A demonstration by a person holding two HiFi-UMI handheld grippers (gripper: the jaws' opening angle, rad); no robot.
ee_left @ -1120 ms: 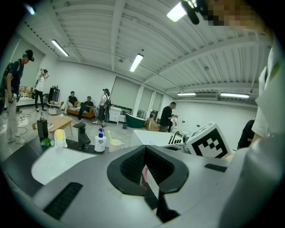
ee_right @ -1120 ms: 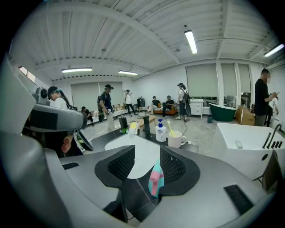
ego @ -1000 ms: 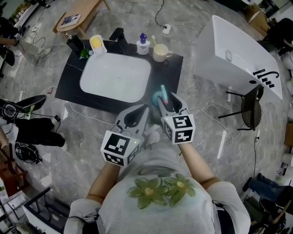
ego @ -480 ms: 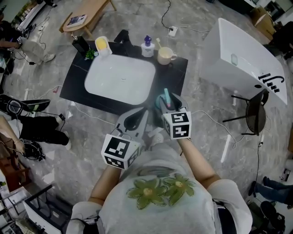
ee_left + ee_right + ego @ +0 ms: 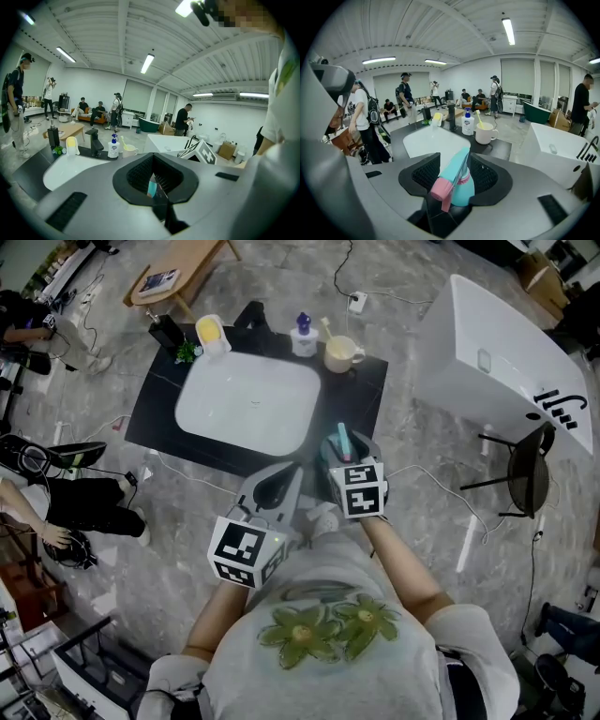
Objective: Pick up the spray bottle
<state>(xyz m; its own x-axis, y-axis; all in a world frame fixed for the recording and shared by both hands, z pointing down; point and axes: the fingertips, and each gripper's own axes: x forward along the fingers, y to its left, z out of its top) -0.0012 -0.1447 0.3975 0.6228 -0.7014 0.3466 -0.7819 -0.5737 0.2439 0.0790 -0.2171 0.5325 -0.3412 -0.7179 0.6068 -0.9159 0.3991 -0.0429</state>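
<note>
The spray bottle [image 5: 340, 438] is teal with a pink nozzle [image 5: 439, 189] and sits over the near right corner of the black counter [image 5: 361, 395]. My right gripper [image 5: 344, 448] is around its neck, and its jaws are opening. In the right gripper view the bottle [image 5: 461, 187] stands between the pads, with a gap showing on the left side. Whether it rests on the counter is hidden. My left gripper [image 5: 295, 470] hangs beside it to the left, shut and empty. A sliver of teal shows through its hollow in the left gripper view [image 5: 152, 154].
A white sink [image 5: 248, 404] fills the counter's middle. Along the back stand a black tap [image 5: 251, 317], a soap bottle [image 5: 303, 334], a mug [image 5: 339, 353] with a toothbrush and a yellow dispenser [image 5: 209, 332]. A white bathtub [image 5: 497, 343] and a chair [image 5: 520, 474] are at the right.
My right gripper has sunk a little toward the counter with the bottle between its jaws. The left gripper has stayed where it was.
</note>
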